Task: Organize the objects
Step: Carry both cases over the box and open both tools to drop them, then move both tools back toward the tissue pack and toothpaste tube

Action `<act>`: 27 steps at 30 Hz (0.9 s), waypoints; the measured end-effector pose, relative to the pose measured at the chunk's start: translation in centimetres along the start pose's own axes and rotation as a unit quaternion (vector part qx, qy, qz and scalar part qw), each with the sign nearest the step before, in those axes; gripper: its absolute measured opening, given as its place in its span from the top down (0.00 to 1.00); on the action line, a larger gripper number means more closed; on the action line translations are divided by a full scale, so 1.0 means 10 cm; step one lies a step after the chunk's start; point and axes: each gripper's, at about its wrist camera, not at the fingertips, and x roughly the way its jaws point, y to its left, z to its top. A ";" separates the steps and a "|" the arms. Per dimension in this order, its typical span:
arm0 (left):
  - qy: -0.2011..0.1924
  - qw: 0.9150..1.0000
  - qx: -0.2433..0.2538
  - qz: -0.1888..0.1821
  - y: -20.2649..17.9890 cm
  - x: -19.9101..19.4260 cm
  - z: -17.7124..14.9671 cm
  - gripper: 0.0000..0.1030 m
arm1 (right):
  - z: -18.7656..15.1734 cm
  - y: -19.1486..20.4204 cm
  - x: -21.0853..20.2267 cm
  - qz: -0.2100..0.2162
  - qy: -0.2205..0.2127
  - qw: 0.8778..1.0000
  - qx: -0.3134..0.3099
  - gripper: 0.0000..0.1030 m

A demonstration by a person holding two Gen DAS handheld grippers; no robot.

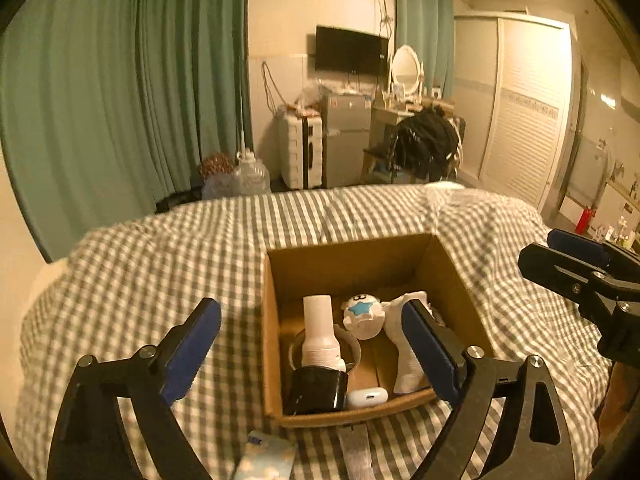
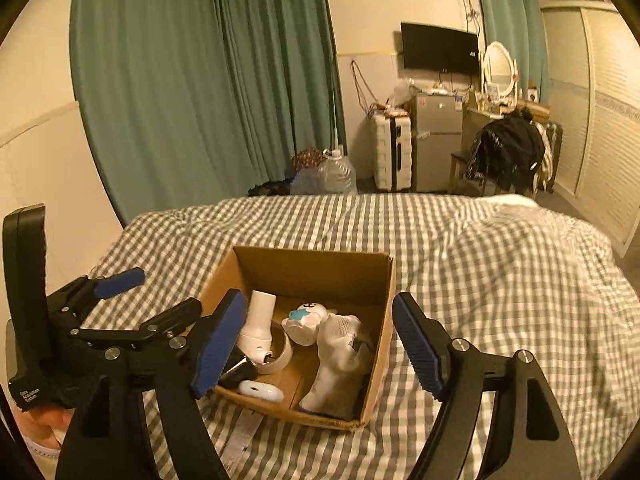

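An open cardboard box (image 1: pixel 344 258) (image 2: pixel 312 272) sits on the checked bed. Inside lie a white bottle (image 1: pixel 319 330) (image 2: pixel 258 322), a black cup (image 1: pixel 316 390), a round white toy with a blue star (image 1: pixel 362 316) (image 2: pixel 306 320), white socks (image 1: pixel 406 354) (image 2: pixel 334 356), a white earbud case (image 1: pixel 368 397) (image 2: pixel 260 391) and a tape ring (image 2: pixel 282 354). My left gripper (image 1: pixel 312 354) is open and empty over the box's near side; it also shows in the right wrist view (image 2: pixel 154 294). My right gripper (image 2: pixel 320 346) is open and empty above the box; it also shows in the left wrist view (image 1: pixel 560 256).
A light blue packet (image 1: pixel 266 458) and a grey strip (image 1: pixel 356 454) lie on the grey checked blanket (image 1: pixel 160 280) just in front of the box. Beyond the bed are green curtains (image 1: pixel 120 100), a water jug (image 1: pixel 250 174), a small fridge (image 1: pixel 346 140) and a chair with black clothes (image 1: pixel 426 146).
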 end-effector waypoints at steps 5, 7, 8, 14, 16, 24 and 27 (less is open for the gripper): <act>-0.026 1.000 0.008 0.012 0.08 -0.46 0.03 0.04 | 0.04 0.23 -0.44 -0.010 -0.026 0.999 -0.024 0.21; -0.033 0.999 0.009 0.016 0.11 -0.59 0.02 0.04 | 0.01 0.35 -0.60 -0.013 -0.035 0.999 -0.035 0.21; -0.036 0.999 0.009 0.017 0.12 -0.66 0.01 0.04 | 0.00 0.39 -0.66 -0.013 -0.038 0.998 -0.038 0.21; -0.043 0.999 0.008 0.021 0.24 -0.92 -0.12 0.02 | -0.09 0.61 -0.96 -0.016 -0.051 0.997 -0.055 0.18; -0.042 0.999 0.006 0.022 0.28 -0.96 -0.19 0.02 | -0.14 0.66 -1.03 -0.016 -0.053 0.997 -0.056 0.17; -0.006 0.999 0.010 0.044 0.32 -0.82 -0.66 0.02 | -0.44 0.75 -0.98 -0.010 -0.036 0.998 -0.044 0.17; 0.020 0.999 0.009 0.042 0.32 -0.71 -0.91 0.02 | -0.59 0.75 -0.83 -0.009 -0.018 0.999 -0.039 0.17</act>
